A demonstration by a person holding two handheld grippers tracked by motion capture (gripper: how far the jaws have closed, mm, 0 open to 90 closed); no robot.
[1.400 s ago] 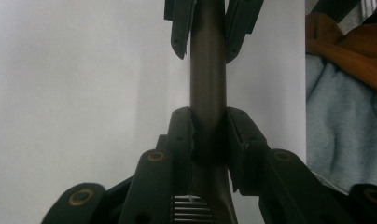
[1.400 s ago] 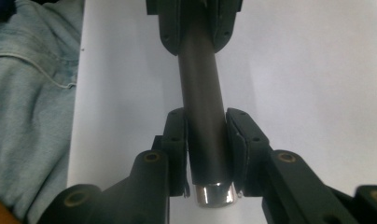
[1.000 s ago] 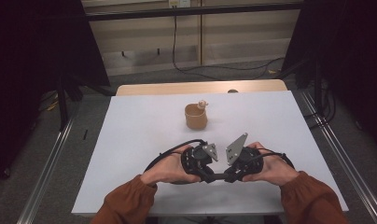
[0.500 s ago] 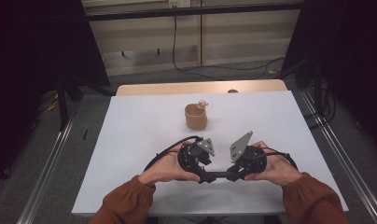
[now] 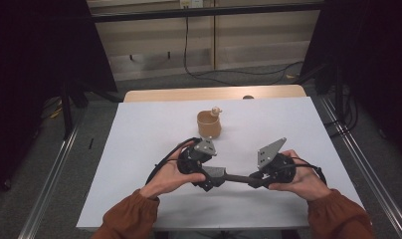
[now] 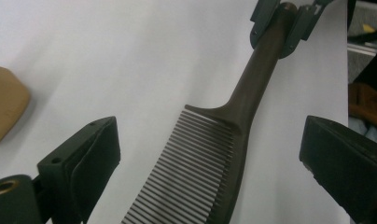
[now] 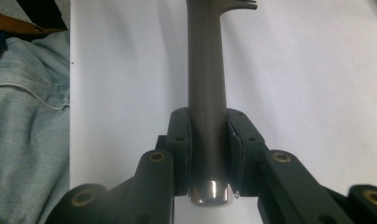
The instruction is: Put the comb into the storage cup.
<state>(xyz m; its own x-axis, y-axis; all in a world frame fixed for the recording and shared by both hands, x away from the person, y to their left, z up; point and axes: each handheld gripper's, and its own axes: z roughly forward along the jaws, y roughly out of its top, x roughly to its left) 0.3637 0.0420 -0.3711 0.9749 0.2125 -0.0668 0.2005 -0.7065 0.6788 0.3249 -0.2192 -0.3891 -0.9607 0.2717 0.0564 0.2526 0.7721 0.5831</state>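
With the comb (image 6: 210,163) clamped by its handle in the right hand-held gripper (image 7: 210,154) above the bench (image 5: 139,134), the left hand-held gripper (image 6: 210,154), its jaws just opened off the teeth, should be drawn clear without snagging.

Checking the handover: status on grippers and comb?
Left hand-held gripper just opened, comb between jaws, untouched. Right hand-held gripper clamps handle. Cup clear.

No legible text or labels anywhere
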